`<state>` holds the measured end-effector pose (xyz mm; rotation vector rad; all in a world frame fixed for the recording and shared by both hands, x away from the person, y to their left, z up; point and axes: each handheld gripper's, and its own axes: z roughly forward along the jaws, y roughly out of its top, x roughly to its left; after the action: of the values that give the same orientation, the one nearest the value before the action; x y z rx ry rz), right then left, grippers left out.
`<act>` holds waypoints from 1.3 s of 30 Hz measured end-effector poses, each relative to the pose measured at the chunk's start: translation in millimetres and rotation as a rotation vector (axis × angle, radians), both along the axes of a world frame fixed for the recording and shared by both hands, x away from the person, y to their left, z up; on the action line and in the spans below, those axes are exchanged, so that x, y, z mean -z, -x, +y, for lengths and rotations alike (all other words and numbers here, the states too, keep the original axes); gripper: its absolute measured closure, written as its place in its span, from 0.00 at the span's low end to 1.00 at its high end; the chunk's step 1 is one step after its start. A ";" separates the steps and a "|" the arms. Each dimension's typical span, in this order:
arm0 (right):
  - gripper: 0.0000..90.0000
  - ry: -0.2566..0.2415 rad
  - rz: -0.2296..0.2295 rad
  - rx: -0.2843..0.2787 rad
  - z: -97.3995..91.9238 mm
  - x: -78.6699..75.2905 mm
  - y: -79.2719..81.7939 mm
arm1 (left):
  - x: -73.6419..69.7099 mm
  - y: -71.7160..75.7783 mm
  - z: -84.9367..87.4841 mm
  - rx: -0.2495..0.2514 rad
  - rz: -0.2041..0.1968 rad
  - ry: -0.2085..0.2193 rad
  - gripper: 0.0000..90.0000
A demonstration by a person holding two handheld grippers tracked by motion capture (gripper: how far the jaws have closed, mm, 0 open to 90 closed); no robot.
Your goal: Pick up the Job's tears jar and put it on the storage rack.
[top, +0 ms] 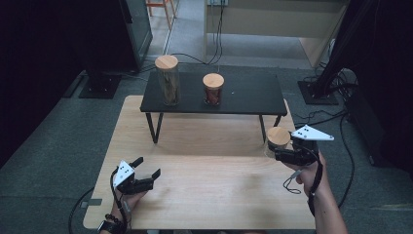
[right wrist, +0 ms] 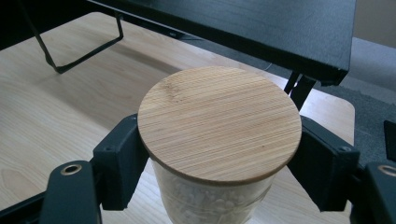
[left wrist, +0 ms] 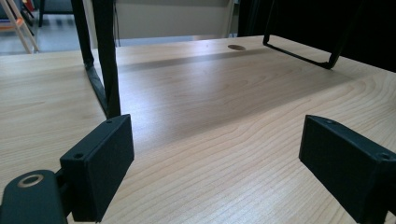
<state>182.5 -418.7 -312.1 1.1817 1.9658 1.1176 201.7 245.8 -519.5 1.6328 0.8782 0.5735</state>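
Nearest, the left gripper (top: 146, 174) is held spread and empty over the wooden table (top: 209, 195), well in front of the black shelf (top: 253, 92). By the shelf's right leg, the right gripper (right wrist: 219, 154) is pinching the glass jar (right wrist: 210, 200) below its wooden lid (right wrist: 219, 123). A lift onto the shelf, beside the tall jar (top: 168, 80) and the short jar (top: 213, 89), is judged the likely next move; clearance past the shelf edge would be required.

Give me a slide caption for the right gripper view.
Right gripper clamps a wooden-lidded jar on the table beside the black shelf.
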 end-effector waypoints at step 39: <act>0.28 -0.002 -0.051 0.004 6.7 -34.0 -16.3 | 1.0 0.0 1.2 0.006 -0.005 0.005 0.11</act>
<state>198.8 -412.0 -278.2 1.1468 1.9232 1.1375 201.6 246.9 -520.5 1.6280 0.8698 0.5703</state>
